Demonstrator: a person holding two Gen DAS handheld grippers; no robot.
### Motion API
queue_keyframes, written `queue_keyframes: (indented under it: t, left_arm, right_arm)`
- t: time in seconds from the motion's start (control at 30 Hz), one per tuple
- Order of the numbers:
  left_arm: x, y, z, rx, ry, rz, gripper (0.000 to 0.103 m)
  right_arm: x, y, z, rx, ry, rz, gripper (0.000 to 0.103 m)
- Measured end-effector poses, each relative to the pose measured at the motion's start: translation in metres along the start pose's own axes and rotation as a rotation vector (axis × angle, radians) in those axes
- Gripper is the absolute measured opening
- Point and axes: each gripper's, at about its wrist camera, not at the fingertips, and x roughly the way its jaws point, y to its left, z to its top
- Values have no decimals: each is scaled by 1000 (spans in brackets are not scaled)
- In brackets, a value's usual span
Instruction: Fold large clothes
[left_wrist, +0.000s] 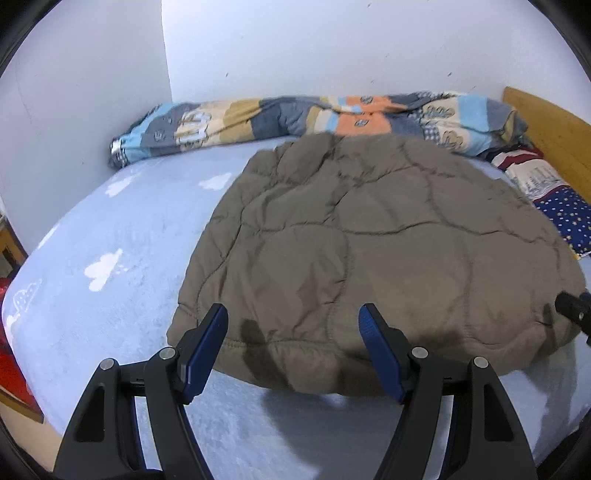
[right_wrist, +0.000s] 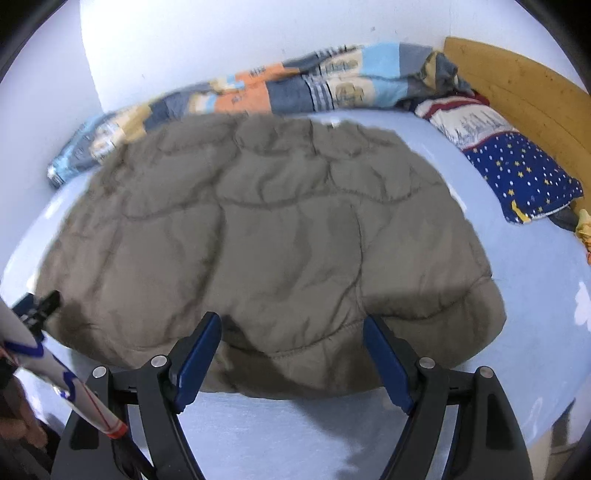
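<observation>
Lying spread flat across the pale blue bed sheet (left_wrist: 110, 221), the quilted olive-brown padded jacket (left_wrist: 369, 240) has its hem along the bed's near edge. Both the left gripper (left_wrist: 293, 347) and right gripper (right_wrist: 293, 354) hover spread wide over that hem, grasping nothing. A patchwork blanket (left_wrist: 295, 114) lines the far edge.

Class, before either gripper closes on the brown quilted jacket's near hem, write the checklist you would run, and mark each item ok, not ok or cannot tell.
1. Left gripper open: ok.
2. Right gripper open: ok.
3. Quilted jacket lying spread on the bed sheet: ok.
4. Near hem between the fingers: cannot tell for either gripper; both hang just above it.
5. Far edge clear of the patchwork blanket: not ok, they meet.
6. Sleeves tucked under: cannot tell.
</observation>
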Motion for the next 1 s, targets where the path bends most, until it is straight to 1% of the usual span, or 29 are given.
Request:
queue_keyframes:
  t: [0.13, 0.17, 0.23, 0.3, 0.37, 0.4, 0.47, 0.53, 0.6, 0.67, 0.73, 0.8, 0.87, 0.93, 1.0]
  left_arm:
    - [-19, -8, 4, 14, -26, -3, 72]
    - [-26, -9, 8, 13, -42, -8, 73]
    - [-40, -13, 18, 12, -82, -13, 79]
    - [-50, -17, 25, 13, -126, -10, 81]
    - [-58, -21, 31, 19, -160, -18, 82]
    - [-60, -22, 32, 22, -169, -17, 83]
    - [-63, -25, 34, 28, -177, -30, 84]
    - [-63, -28, 38, 29, -164, -47, 85]
    - [-62, -29, 41, 27, -168, -54, 86]
    - [-59, -31, 42, 23, -168, -56, 87]
    - [-53, -31, 40, 10, -165, -69, 88]
    - [-47, -32, 35, 8, -159, -66, 89]
    - [-34, -32, 32, 5, -118, -71, 90]
    - [-18, -31, 30, 2, -52, -71, 90]
    - [-9, -30, 27, -1, -30, -68, 90]
  right_arm:
    - [-28, 3, -2, -5, -75, 8, 84]
    - [-36, 4, -2, -11, -96, 8, 84]
    - [-50, 5, 0, -24, -141, 2, 84]
    - [-64, 7, 3, -41, -193, -14, 84]
    - [-76, 9, 6, -57, -238, -26, 88]
    - [-81, 11, 8, -66, -254, -33, 89]
    - [-89, 15, 12, -85, -287, -42, 89]
    - [-94, 18, 17, -103, -311, -47, 90]
    - [-99, 18, 22, -103, -339, -41, 90]
    - [-102, 18, 25, -94, -366, -26, 93]
    - [-101, 19, 23, -94, -371, -14, 94]
    - [-96, 21, 20, -97, -355, -3, 94]
    - [-89, 22, 19, -100, -331, 9, 94]
    - [-81, 24, 19, -96, -305, 16, 94]
    - [-69, 24, 19, -89, -260, 10, 94]
